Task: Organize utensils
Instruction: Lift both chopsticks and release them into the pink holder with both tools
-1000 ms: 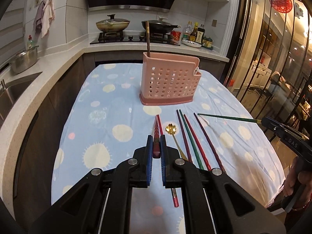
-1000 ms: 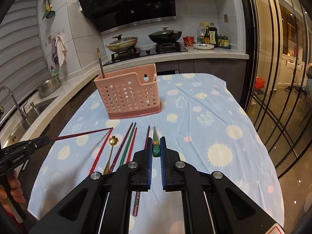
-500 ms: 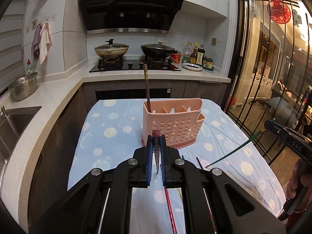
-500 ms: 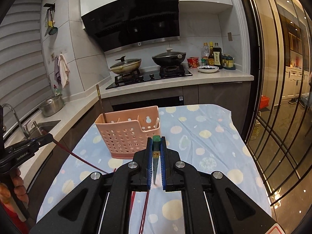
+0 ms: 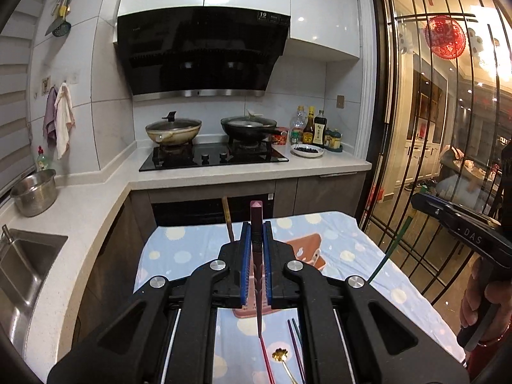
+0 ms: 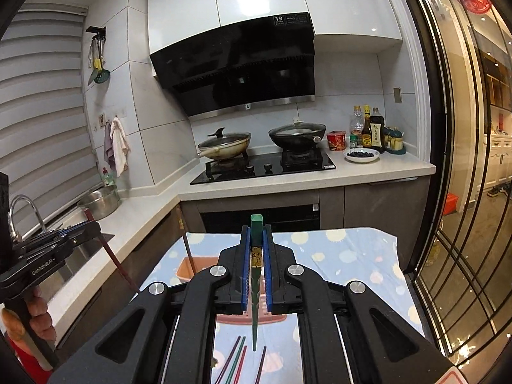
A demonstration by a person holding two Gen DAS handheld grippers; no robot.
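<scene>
While lifted upright above the pink perforated plastic caddy (image 5: 304, 246) near the surface's far edge for dropping in: left tool (image 5: 256, 249) clamped on dark-red chopstick (image 5: 257, 256), right tool (image 6: 256, 252) clamped on green chopstick (image 6: 255, 288).

Table (image 5: 400, 275): caddy (image 5: 305, 244) on the cloth, one chopstick (image 5: 228, 220) standing in its left end; loose chopsticks (image 6: 235, 360) and a spoon (image 5: 281, 356) lie on the cloth before it. Behind the table, counter (image 5: 313, 166) with hob (image 5: 211, 156): two pans (image 5: 174, 129) side by side, bottles (image 5: 312, 128) and a dish (image 5: 307, 150) to their right. Left run: pot (image 5: 33, 188), then sink (image 5: 19, 265) nearer.
</scene>
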